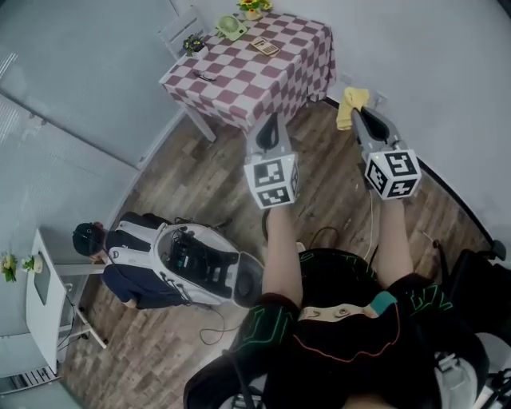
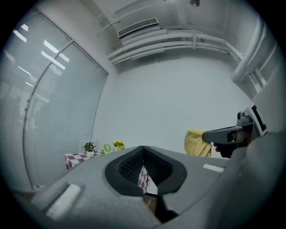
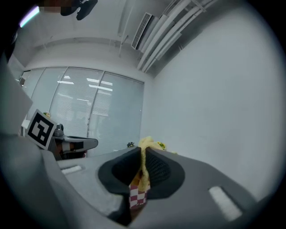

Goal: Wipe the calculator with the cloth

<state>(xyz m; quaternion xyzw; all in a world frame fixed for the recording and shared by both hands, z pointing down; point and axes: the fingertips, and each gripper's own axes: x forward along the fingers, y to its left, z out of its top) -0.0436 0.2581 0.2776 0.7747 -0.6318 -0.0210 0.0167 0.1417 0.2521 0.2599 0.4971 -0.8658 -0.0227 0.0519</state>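
The right gripper (image 3: 143,162) is clamped tight on a yellow cloth (image 3: 144,145): its two dark pads press on the fabric, a tuft sticks up above them and the rest hangs below. The left gripper (image 2: 143,154) has its jaws pressed together at the tips with nothing between them. A person holds both out in front, side by side and apart, over the wooden floor (image 1: 200,184).

Beyond them, at the far side of the room, stands a table (image 1: 239,80) under a red-and-white checked cover. On the floor to the near left lies an open backpack (image 1: 196,260), grey and white with a dark inside. Further left stands a small white stand (image 1: 40,291).

The calculator (image 1: 264,46) lies flat on the far right part of the table, well apart from both grippers and from the cloth. Along the table's far edge sit a pale green object (image 1: 231,27), yellow flowers (image 1: 252,6) and a little potted plant (image 1: 193,44). A small dark thing (image 1: 204,77) lies near the table's left edge; I can't make out what it is.
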